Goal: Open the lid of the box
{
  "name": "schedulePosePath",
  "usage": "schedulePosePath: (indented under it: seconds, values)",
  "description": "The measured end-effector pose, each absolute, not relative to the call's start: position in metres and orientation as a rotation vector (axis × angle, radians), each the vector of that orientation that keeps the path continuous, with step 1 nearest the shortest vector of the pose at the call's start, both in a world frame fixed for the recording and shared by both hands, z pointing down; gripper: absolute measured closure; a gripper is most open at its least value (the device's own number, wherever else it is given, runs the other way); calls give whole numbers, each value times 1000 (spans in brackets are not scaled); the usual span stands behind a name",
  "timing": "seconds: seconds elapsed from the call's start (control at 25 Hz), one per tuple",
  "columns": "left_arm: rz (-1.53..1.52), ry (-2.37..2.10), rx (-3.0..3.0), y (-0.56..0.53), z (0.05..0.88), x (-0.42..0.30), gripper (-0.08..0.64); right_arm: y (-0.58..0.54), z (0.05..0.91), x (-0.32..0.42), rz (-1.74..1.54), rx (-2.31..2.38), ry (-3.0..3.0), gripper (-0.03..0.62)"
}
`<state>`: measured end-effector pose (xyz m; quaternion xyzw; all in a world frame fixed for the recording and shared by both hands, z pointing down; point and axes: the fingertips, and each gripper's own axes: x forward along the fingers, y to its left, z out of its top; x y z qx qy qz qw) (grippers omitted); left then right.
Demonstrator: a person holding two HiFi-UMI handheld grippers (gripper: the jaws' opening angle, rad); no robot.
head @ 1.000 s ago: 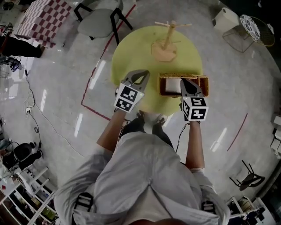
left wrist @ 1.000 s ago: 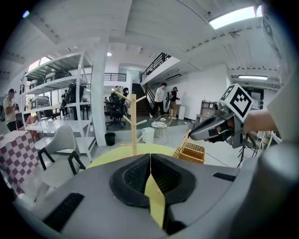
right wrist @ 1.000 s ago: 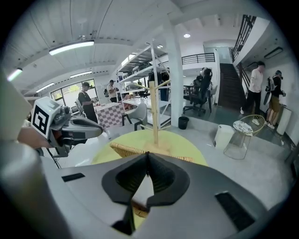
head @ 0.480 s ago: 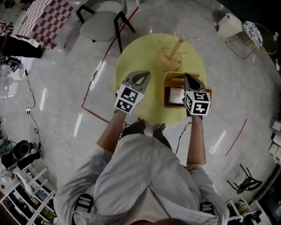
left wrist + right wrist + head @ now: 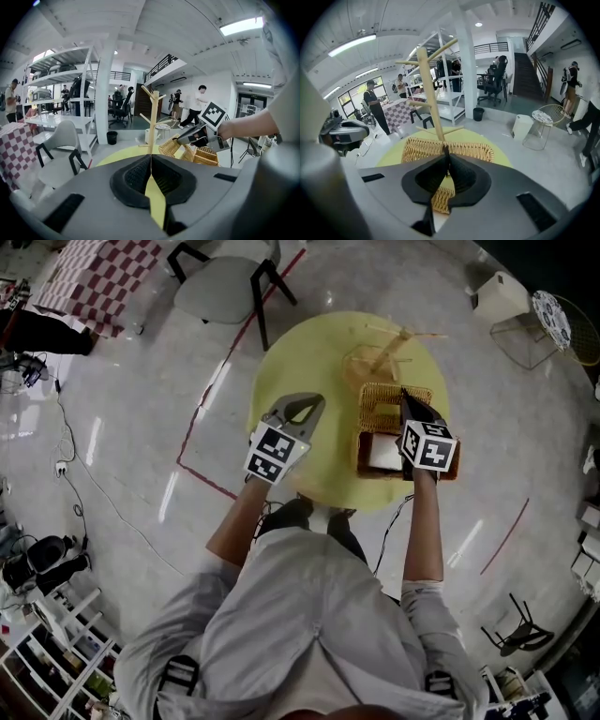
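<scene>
A wicker box (image 5: pixel 362 454) with a pale inside stands on the right of the round yellow table (image 5: pixel 309 352). Its wicker lid (image 5: pixel 386 397) is swung up and back at the far side. My right gripper (image 5: pixel 405 394) reaches over the box, its tips pinching the lid's raised rim. In the right gripper view the lid (image 5: pixel 422 149) stands just behind those nearly closed jaws (image 5: pixel 446 149), which are starting to open. The left gripper (image 5: pixel 307 400) hovers over the table's left part, shut and empty. The left gripper view shows the right gripper (image 5: pixel 177 138) at the lid (image 5: pixel 168 146).
A wooden branch-like stand (image 5: pixel 394 348) rises on the table just beyond the box. A grey chair (image 5: pixel 220 287) sits past the table at the upper left. A white stool and a wire basket (image 5: pixel 525 315) stand on the floor at the upper right.
My right gripper has moved away from me with the lid, swinging it further up and back. The left gripper has stayed where it was.
</scene>
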<state>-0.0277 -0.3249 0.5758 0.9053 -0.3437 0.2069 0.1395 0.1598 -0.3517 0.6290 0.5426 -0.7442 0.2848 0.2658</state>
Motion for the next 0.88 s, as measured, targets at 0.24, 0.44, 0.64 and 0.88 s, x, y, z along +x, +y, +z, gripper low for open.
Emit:
schedulePosePath:
  seconds: [0.24, 0.44, 0.64, 0.88]
  values:
    - [625, -996, 2606, -324, 580, -33, 530, -351, 632, 158, 788, 1464, -1993, 470]
    - [623, -990, 2608, -315, 578, -28, 530, -338, 619, 167, 747, 1503, -1986, 471]
    - [635, -989, 2632, -306, 567, -17, 530, -322, 590, 186, 680, 1578, -1979, 498]
    - [610, -1001, 2678, -290, 537, 0, 531, -296, 541, 208, 562, 1646, -2008, 550]
